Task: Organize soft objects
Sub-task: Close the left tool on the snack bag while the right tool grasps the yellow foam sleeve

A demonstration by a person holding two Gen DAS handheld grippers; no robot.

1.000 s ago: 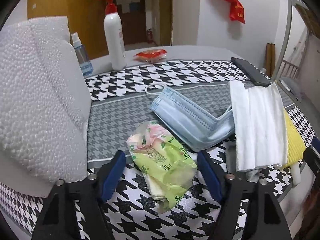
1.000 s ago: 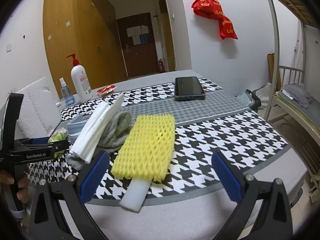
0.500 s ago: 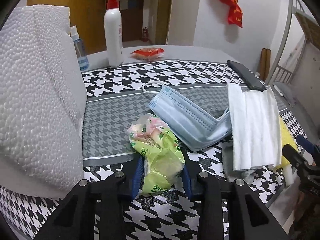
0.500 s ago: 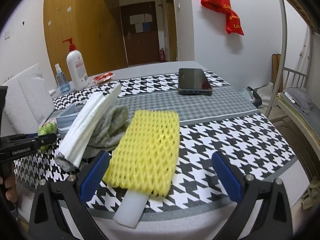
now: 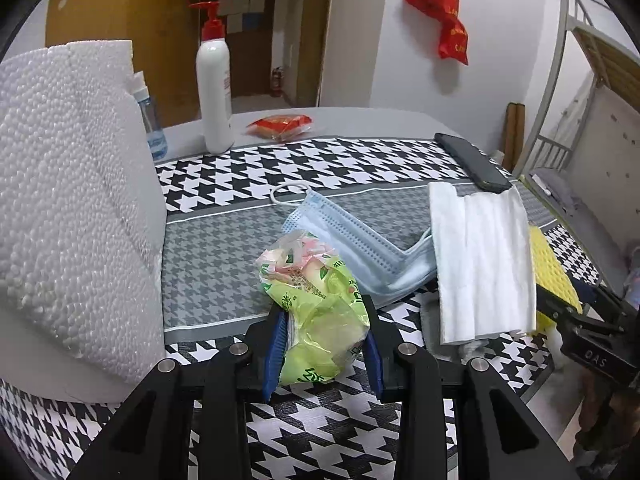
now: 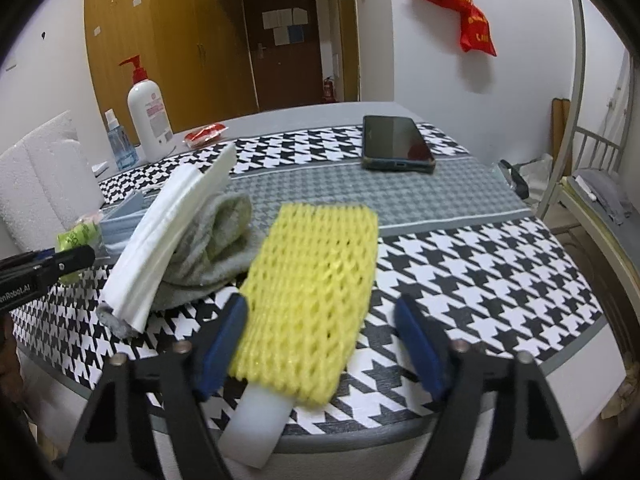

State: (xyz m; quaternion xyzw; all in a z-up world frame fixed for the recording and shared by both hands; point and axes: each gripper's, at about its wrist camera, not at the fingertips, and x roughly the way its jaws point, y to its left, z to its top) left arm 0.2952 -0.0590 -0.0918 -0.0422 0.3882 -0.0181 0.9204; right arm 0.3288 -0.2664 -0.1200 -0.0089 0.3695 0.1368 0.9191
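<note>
My left gripper (image 5: 323,346) is shut on a green tissue packet (image 5: 316,308) at the table's near edge. A blue face mask (image 5: 360,248) lies just behind the packet, and a folded white cloth (image 5: 480,256) lies to its right. In the right wrist view my right gripper (image 6: 320,344) is open, its blue pads on either side of a yellow foam net (image 6: 316,292) that sleeves a white foam piece (image 6: 256,424). The left pad is close to the net's edge. The white cloth (image 6: 168,240) rests on a grey sock (image 6: 216,248) left of the net.
A white styrofoam block (image 5: 68,208) stands at the left. A pump bottle (image 5: 214,96), a small spray bottle (image 5: 146,120) and a red snack packet (image 5: 280,126) stand at the back. A black phone (image 6: 396,144) lies at the back right. The table edge is just below the grippers.
My left gripper has closed on the green packet and raised it slightly. My right gripper has moved forward around the yellow net and its jaws have narrowed.
</note>
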